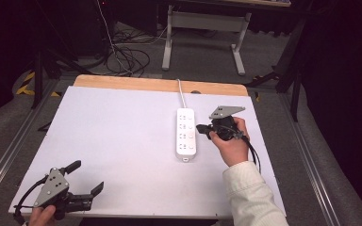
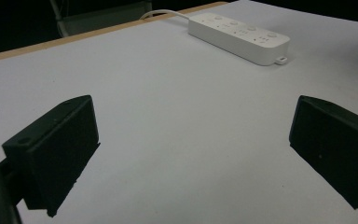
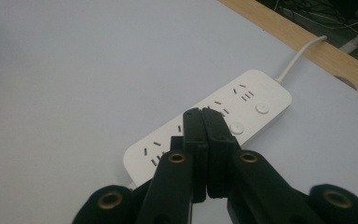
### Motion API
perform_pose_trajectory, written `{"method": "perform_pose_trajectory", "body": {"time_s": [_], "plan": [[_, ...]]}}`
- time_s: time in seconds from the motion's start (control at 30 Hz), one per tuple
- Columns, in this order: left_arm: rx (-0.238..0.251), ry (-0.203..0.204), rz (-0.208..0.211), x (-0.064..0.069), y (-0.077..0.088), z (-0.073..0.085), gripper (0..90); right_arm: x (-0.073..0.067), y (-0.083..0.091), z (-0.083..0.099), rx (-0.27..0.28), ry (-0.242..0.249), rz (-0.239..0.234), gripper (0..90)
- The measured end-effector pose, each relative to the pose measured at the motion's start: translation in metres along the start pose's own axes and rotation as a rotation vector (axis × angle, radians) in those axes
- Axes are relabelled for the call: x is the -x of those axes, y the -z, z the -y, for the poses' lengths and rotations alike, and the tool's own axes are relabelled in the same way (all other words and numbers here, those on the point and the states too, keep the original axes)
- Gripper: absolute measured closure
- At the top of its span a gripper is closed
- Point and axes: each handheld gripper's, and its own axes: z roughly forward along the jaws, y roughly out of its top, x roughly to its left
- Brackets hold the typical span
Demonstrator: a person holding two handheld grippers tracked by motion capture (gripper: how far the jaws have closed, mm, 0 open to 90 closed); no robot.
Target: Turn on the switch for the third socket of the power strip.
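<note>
A white power strip (image 1: 186,133) lies flat on the white table (image 1: 118,141), its cord running off the far edge. It has several sockets and round buttons (image 3: 237,127) along one side. My right gripper (image 1: 200,129) is shut with nothing between its jaws, held just above the strip's right edge; in the right gripper view its fingertips (image 3: 203,116) hover over the strip (image 3: 214,121) near a button. My left gripper (image 1: 88,176) rests open near the table's front left corner, far from the strip (image 2: 240,35), with bare table between its jaws.
A wooden strip (image 1: 160,84) borders the table's far edge. Beyond it are cables on the floor (image 1: 127,56) and a white desk frame (image 1: 202,28). Metal rails (image 1: 9,146) run along both sides of the table.
</note>
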Motion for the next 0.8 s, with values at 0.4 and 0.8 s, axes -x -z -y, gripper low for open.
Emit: {"method": "perform_pose_trajectory", "body": {"time_s": [0.4, 0.8], "plan": [[0.000, -0.008, 0.004, 0.000, 0.000, 0.000, 1.8, 0.010, -0.035, -0.001, -0.078, -0.032, 0.028, 90.0], [0.000, -0.002, 0.009, 0.001, -0.001, 0.000, 1.8, 0.015, -0.056, 0.003, -0.139, -0.047, 0.038, 90.0]]}}
